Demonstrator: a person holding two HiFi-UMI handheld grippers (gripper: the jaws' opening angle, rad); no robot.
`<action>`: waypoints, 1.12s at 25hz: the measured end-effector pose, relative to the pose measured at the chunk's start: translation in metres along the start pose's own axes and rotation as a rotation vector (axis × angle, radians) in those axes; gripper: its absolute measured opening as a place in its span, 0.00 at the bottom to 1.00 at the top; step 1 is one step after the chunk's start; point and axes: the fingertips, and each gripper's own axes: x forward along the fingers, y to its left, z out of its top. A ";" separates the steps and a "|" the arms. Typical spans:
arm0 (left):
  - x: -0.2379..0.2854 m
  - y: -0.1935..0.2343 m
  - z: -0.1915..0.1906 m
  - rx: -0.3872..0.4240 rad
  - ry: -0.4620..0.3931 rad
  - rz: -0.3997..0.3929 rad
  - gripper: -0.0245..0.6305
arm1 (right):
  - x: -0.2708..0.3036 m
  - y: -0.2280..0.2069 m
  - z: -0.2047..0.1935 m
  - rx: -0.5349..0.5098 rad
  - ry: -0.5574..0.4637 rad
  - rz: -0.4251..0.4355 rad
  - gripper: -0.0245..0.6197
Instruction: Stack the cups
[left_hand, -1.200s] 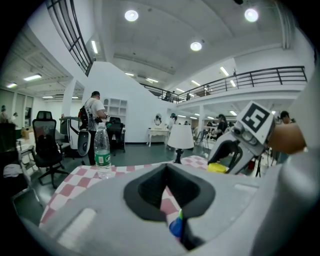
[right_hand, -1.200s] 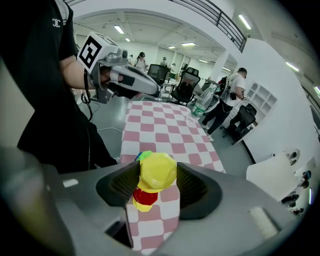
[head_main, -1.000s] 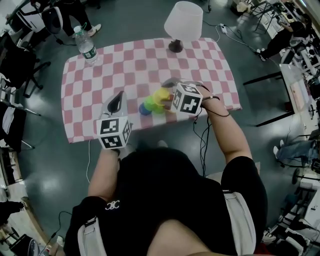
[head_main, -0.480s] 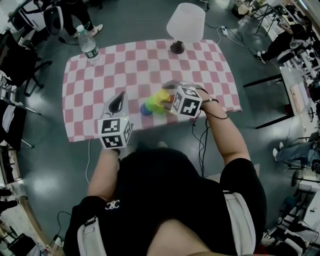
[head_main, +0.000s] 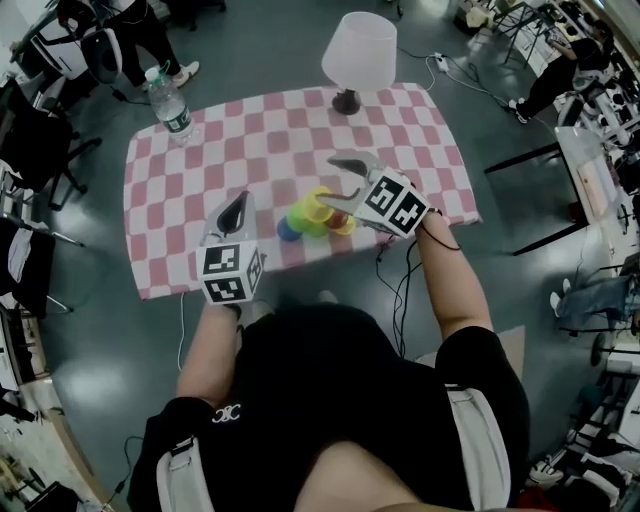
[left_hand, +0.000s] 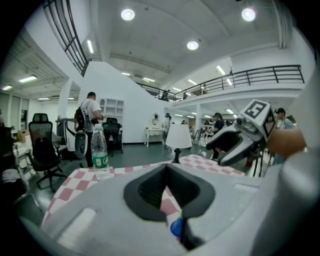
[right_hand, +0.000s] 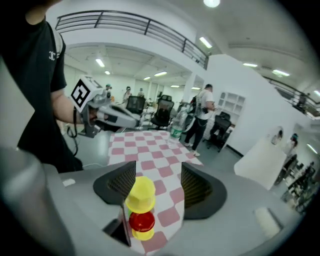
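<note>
The cups sit in a tight cluster near the front of the checkered table (head_main: 200, 150): a blue cup (head_main: 288, 230), a green cup (head_main: 302, 218), a yellow cup (head_main: 320, 203) and a red cup (head_main: 338, 220). My right gripper (head_main: 343, 178) hovers just above their right end. Its jaws have just been opening and stand open, with no pad touching a cup. In the right gripper view the yellow cup (right_hand: 140, 193) and red cup (right_hand: 142, 221) lie below the gap of that gripper (right_hand: 157, 172). My left gripper (head_main: 240, 197) rests shut, left of the cups. The blue cup (left_hand: 176, 228) peeks past its jaws.
A water bottle (head_main: 170, 100) stands at the table's far left corner and a white lamp (head_main: 358, 55) at its far edge. Office chairs (head_main: 30, 130) and people stand around on the grey floor. A cable (head_main: 405, 290) hangs off the front right.
The right gripper has lifted off the cups, rolled, and its jaws have spread wider. The cups stay on the table. The left gripper has not moved.
</note>
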 end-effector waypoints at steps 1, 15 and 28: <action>0.001 0.000 0.002 0.003 -0.005 0.000 0.04 | -0.005 -0.010 0.004 0.029 -0.048 -0.062 0.47; 0.017 -0.016 0.025 0.030 -0.076 -0.053 0.04 | -0.131 -0.080 -0.007 0.381 -0.558 -0.832 0.03; 0.029 -0.029 0.026 0.059 -0.077 -0.089 0.04 | -0.130 -0.071 -0.043 0.481 -0.526 -0.926 0.04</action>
